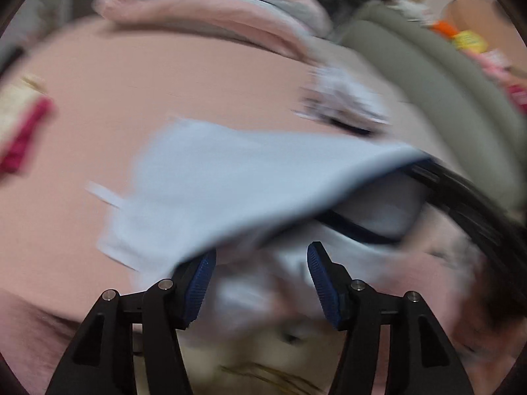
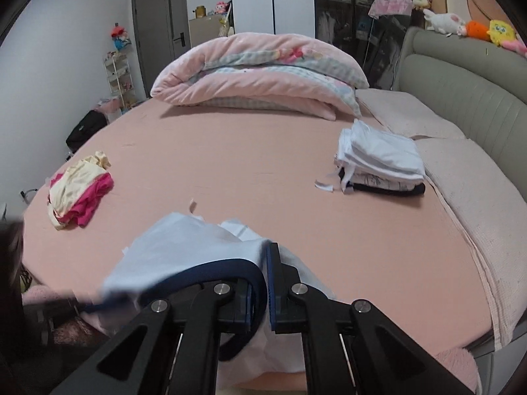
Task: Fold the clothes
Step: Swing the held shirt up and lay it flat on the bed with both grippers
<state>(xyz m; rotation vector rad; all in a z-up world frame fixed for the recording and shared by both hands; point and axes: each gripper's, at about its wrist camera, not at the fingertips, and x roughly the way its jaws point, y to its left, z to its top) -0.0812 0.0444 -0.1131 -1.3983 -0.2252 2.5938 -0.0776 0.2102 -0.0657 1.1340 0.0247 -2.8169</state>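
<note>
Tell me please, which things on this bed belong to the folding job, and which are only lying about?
For the job:
- light blue garment, held in the right tongs
- left tongs, open
- stack of folded clothes
- yellow and pink clothes, not yet folded

Only lying about:
- pink quilt
- stuffed toys on the headboard
- pillows

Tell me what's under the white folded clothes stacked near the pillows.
Under the white folded clothes lies a pale printed garment, then a dark one on the pink sheet. Anything between is hidden.
</note>
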